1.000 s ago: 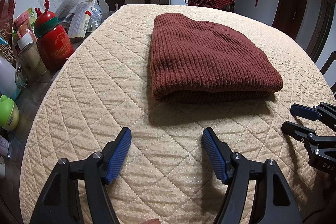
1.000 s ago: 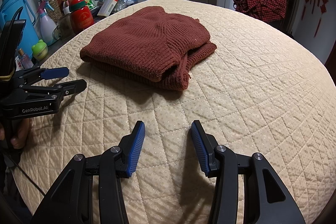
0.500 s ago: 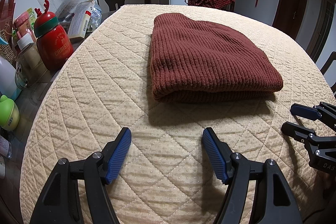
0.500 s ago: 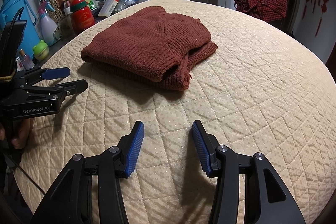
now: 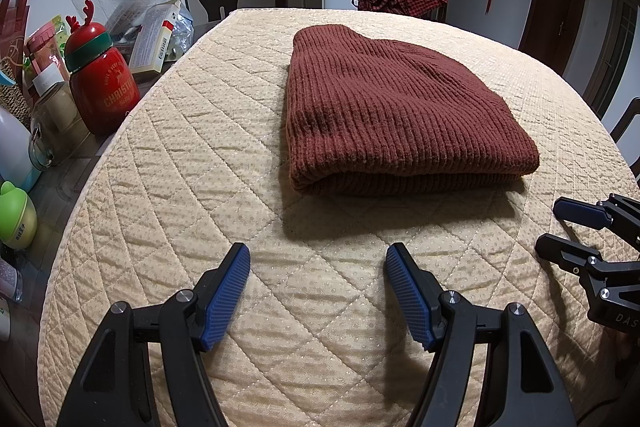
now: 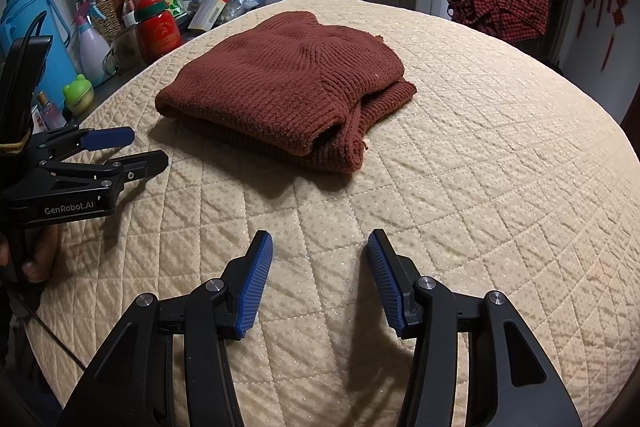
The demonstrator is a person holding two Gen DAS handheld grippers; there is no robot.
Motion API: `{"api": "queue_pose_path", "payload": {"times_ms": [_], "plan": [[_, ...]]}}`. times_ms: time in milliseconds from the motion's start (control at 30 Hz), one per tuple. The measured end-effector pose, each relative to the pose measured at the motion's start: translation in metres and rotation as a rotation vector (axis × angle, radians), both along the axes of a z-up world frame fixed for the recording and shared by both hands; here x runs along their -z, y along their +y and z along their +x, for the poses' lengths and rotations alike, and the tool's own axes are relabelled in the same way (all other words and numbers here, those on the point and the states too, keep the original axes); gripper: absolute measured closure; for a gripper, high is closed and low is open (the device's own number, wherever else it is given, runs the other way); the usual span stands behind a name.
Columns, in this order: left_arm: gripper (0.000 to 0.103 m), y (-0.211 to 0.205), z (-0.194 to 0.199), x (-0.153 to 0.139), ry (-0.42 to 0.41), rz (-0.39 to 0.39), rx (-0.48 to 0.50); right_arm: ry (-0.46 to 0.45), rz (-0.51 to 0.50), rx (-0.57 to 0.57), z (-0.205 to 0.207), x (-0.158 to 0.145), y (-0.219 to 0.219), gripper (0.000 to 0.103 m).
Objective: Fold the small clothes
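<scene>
Sweater (image 5: pixel 396 115) looked already folded in half on the desk (image 5: pixel 200 155); both grippers, left (image 5: pixel 318 291) & right (image 6: pixel 320 279), sat open & empty just short of it, prob nothing left.

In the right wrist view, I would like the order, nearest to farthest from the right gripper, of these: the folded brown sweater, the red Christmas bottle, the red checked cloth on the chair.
1. Folded brown sweater, straight ahead of the right gripper on the quilted cover.
2. Red Christmas bottle, far left, beyond the cover's edge.
3. Red checked cloth, far right, draped over a chair behind the table.
</scene>
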State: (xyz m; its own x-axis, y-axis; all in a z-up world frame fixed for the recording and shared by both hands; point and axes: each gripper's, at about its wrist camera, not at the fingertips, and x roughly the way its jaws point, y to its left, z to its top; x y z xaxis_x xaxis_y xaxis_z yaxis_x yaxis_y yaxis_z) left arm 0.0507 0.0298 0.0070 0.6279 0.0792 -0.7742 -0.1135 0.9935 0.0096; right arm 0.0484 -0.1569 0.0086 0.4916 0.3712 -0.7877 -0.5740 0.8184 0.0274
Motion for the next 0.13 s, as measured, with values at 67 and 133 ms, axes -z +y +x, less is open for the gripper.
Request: {"api": "queue_pose_path", "payload": {"times_ms": [67, 133], "plan": [[0.030, 0.0001, 0.0000, -0.0001, 0.000, 0.000, 0.000, 0.000, 0.000, 0.000, 0.0003, 0.0000, -0.0007, 0.052], [0.030, 0.0001, 0.0000, 0.0000, 0.000, -0.001, 0.000, 0.000, 0.000, 0.000, 0.0003, 0.0000, -0.0007, 0.052]]}}
